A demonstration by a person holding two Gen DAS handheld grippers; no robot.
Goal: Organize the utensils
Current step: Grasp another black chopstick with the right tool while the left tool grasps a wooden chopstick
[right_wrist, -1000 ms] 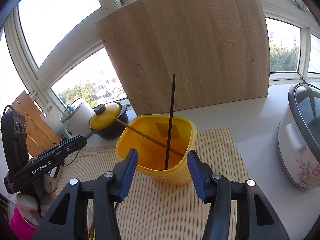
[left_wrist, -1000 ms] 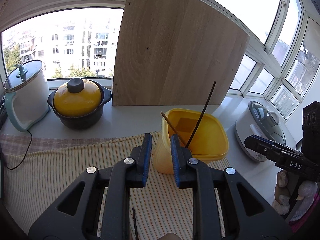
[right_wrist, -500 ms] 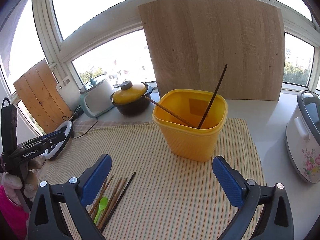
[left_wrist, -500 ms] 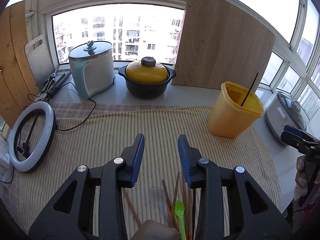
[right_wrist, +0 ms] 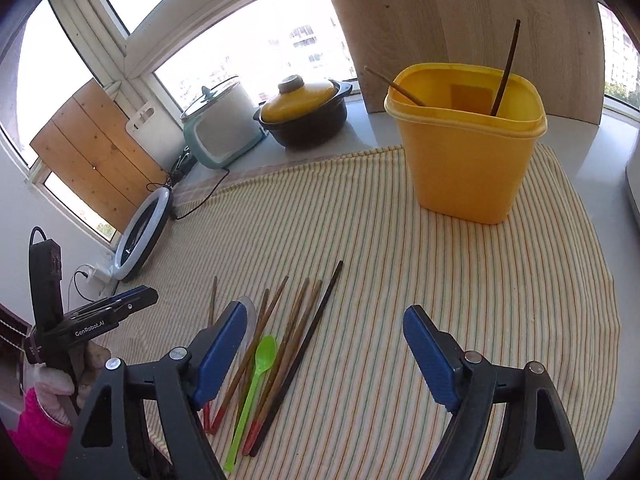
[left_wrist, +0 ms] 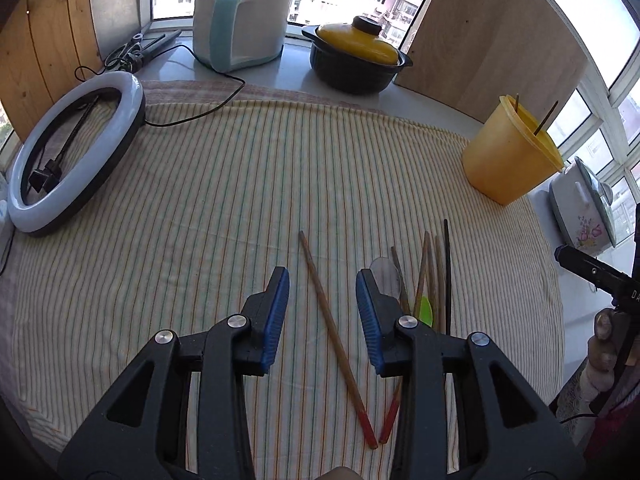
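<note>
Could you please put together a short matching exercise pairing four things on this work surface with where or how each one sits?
Things
1. green plastic spoon
2. yellow container
3. ring light
4. yellow-lidded pot

Places or states
A. lying flat at the cloth's left edge, its cord trailing off
B. standing upright on the cloth with two chopsticks poking out
C. on the sill by the window, next to the rice cooker
D. lying among the loose chopsticks on the striped cloth

Pairs: 1-D, 2-B, 3-A, 4-C
</note>
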